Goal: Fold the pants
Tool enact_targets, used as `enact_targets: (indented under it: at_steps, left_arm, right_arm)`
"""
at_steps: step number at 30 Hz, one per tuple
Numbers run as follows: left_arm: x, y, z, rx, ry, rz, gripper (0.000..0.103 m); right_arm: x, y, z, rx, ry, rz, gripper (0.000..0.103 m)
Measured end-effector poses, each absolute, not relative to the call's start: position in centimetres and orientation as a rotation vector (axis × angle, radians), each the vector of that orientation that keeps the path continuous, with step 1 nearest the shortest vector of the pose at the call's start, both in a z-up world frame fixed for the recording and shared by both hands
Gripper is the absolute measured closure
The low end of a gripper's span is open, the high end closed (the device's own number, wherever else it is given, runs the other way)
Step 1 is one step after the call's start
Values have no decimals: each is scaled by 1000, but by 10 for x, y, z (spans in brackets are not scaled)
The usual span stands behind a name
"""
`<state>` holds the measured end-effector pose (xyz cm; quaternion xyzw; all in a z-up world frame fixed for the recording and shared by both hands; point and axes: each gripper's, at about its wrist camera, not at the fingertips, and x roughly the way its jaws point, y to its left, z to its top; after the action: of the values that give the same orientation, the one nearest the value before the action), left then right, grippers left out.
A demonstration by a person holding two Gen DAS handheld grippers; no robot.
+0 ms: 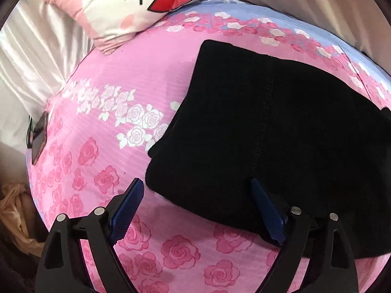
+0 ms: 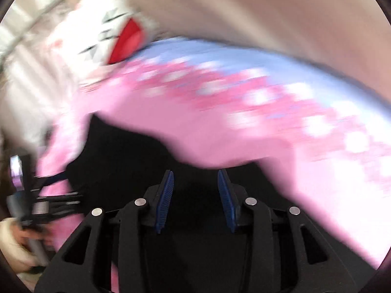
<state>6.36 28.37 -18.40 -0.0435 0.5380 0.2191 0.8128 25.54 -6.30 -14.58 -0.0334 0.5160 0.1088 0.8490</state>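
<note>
The black pants [image 1: 268, 127] lie folded on the pink bed [image 1: 105, 127], at two o'clock from the wide, empty left claw [image 1: 196, 190], while the right claw [image 2: 195, 185] hovers part-open and empty over them, so the next move likely calls for one more fold or smoothing.

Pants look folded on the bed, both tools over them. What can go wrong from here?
1. The left tool is wide open astride the near edge of the black pants; closing there may also pinch the pink bedsheet.
2. The right wrist view is motion-blurred; the right tool, open over the pants, might catch only the top layer and undo the fold.
</note>
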Motion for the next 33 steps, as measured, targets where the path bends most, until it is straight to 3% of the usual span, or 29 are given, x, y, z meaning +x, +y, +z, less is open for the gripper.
enact_targets:
  at_steps: [4, 6, 8, 9, 13, 15, 19, 21, 22, 23, 28, 33]
  left_arm:
    - [63, 279, -186, -59, 1136, 472, 14]
    - [62, 277, -188, -57, 1136, 468, 14]
    - [62, 278, -190, -54, 1137, 462, 14]
    - [63, 278, -190, -49, 1137, 460, 14]
    - [66, 281, -191, -45, 1143, 459, 11]
    - [65, 283, -191, -66, 1146, 454, 11]
    - [65, 284, -192, -74, 1145, 468, 9]
    - [65, 281, -192, -50, 1143, 472, 9]
    - [66, 279, -191, -29, 1144, 471, 9]
    - [67, 279, -191, -18, 1146, 469, 9]
    - [67, 279, -186, -22, 1149, 464, 9]
    - [74, 273, -189, 48, 1177, 491, 6]
  right_arm:
    - [284, -68, -173, -136, 1179, 242, 65]
    - [295, -65, -189, -156, 1202, 242, 79]
    - [306, -69, -197, -206, 1154, 184, 78]
    - [316, -81, -196, -197, 1142, 79, 87]
    - [297, -105, -137, 58, 983, 127, 85]
    - [269, -89, -131, 28, 1028, 241, 85]
    - [241, -61, -179, -122, 1134, 308, 88]
    - [258, -79, -197, -37, 1112, 261, 90]
    - [266, -96, -194, 53, 1091, 239, 100]
    - [273, -110, -190, 138, 1108, 205, 103]
    - [239, -85, -155, 70, 1050, 313, 96]
    - [261, -63, -192, -7, 1121, 338, 97]
